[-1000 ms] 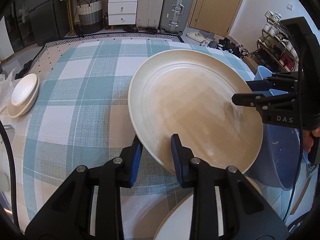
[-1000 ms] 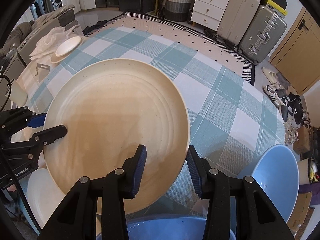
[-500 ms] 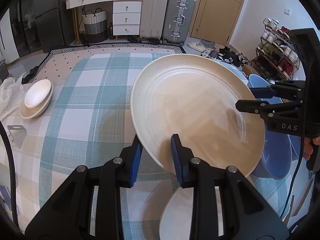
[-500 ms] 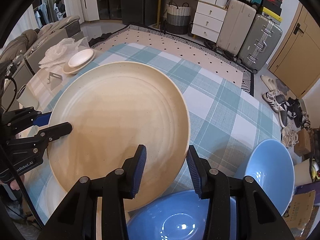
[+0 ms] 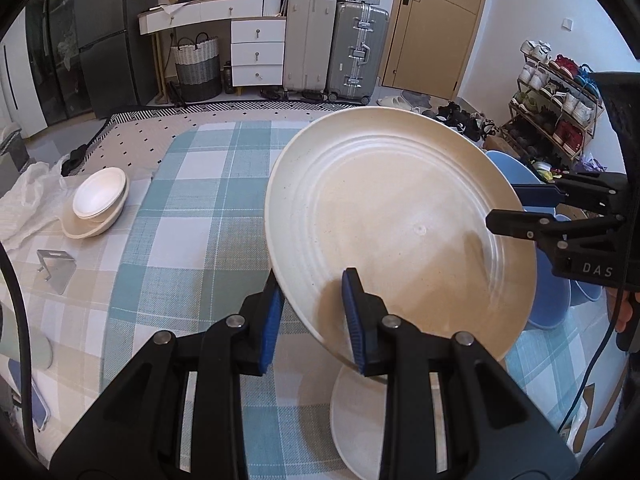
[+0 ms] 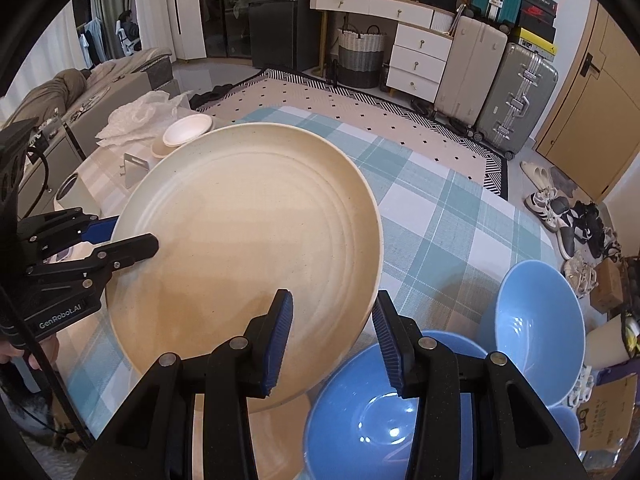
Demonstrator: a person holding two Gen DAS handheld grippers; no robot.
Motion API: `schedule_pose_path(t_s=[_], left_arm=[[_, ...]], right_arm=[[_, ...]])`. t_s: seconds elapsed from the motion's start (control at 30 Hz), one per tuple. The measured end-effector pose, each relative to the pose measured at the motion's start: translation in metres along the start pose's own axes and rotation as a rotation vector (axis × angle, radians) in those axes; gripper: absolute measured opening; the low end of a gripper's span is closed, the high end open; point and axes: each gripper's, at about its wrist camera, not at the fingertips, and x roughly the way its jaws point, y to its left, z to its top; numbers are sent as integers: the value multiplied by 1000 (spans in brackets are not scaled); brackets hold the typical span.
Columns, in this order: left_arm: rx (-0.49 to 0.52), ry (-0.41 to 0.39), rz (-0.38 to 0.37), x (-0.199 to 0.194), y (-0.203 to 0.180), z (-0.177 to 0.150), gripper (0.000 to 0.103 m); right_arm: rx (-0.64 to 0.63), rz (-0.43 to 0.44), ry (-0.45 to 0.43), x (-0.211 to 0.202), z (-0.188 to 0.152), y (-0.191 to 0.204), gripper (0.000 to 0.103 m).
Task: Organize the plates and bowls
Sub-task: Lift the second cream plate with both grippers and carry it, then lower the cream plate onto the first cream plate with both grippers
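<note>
A large cream plate [image 5: 400, 220] hangs tilted above the checked tablecloth, and it also shows in the right wrist view [image 6: 248, 248]. My left gripper [image 5: 314, 316] is shut on its near rim. My right gripper [image 6: 330, 340] has the opposite rim between its fingers, with a gap to the right finger; in the left wrist view its fingers [image 5: 520, 224] close over the plate's right edge. Another cream plate [image 5: 356, 420] lies on the table under the held one. Two blue bowls [image 6: 384, 416] [image 6: 536, 324] sit at the right.
A stack of small white bowls on a cream plate [image 5: 98, 204] stands at the far left of the table beside crumpled white plastic [image 5: 28, 200]. A metal stand [image 5: 56, 268] lies nearer. Suitcases, drawers and a shoe rack stand beyond the table.
The plate has risen with both grippers and is now well above the table. More of the room and the lower plate has come into view.
</note>
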Motion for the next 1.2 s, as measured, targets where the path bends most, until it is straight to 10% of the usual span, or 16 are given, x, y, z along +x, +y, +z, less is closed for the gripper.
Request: schedule_pose_path(t_s=[1.2], left_arm=[[53,18,14,-56,-24,-74,26]], right_arm=[[96,64,-80,-50,-89,38,42]])
